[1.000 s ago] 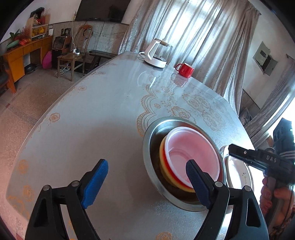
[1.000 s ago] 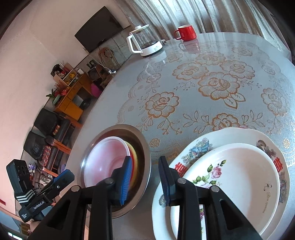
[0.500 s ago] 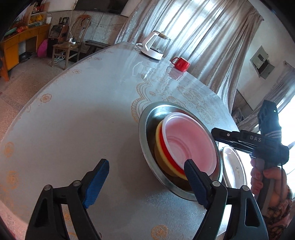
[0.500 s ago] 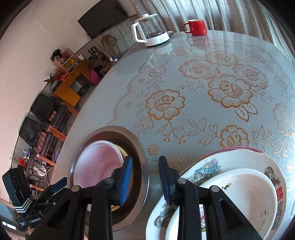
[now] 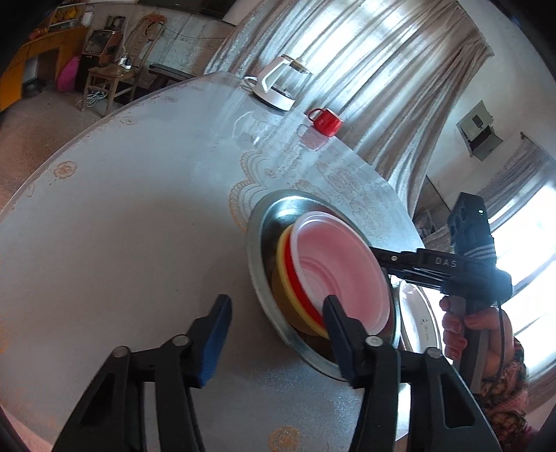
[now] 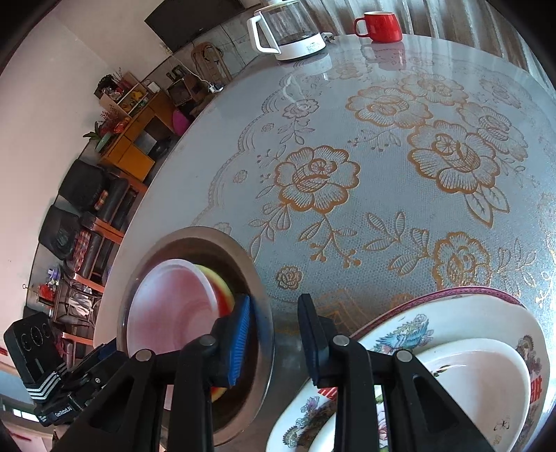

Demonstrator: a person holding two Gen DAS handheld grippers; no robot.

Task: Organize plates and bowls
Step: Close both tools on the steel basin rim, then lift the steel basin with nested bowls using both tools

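On the left, the left gripper (image 5: 274, 337) straddles the near rim of the steel basin (image 5: 259, 257). One pad is outside over bare table and the other is inside, against the stacked bowls. Its jaws have just been closing, with the rim between them, but a clear gap remains, so they stand apart and clamp nothing.

The basin sits on the near part of the round table (image 5: 121, 208) and holds three nested plastic bowls: a pink bowl (image 5: 342, 271) on top, a red bowl (image 5: 295, 267) under it and a yellow bowl (image 5: 283, 278) at the bottom, all tipped toward the left side. They are probably light and a bit springy, and loose enough to slide when the basin moves. The basin looks thin, stiff and slippery, so the flat rim is the sensible hold, pinched from both sides to keep it level.

Further right, the right gripper (image 6: 274, 333) straddles the basin's far-right rim. Its jaws stand narrowly apart, and I cannot tell whether the pads touch the metal.

At the right edge, just beside the basin, a small white plate (image 6: 483, 379) lies in a large flowered plate (image 6: 410, 330). Both look ceramic, so they are likely heavy and easily chipped, and best lifted by the rim. The kettle (image 6: 288, 31) and red mug (image 6: 380, 21) stand far off.
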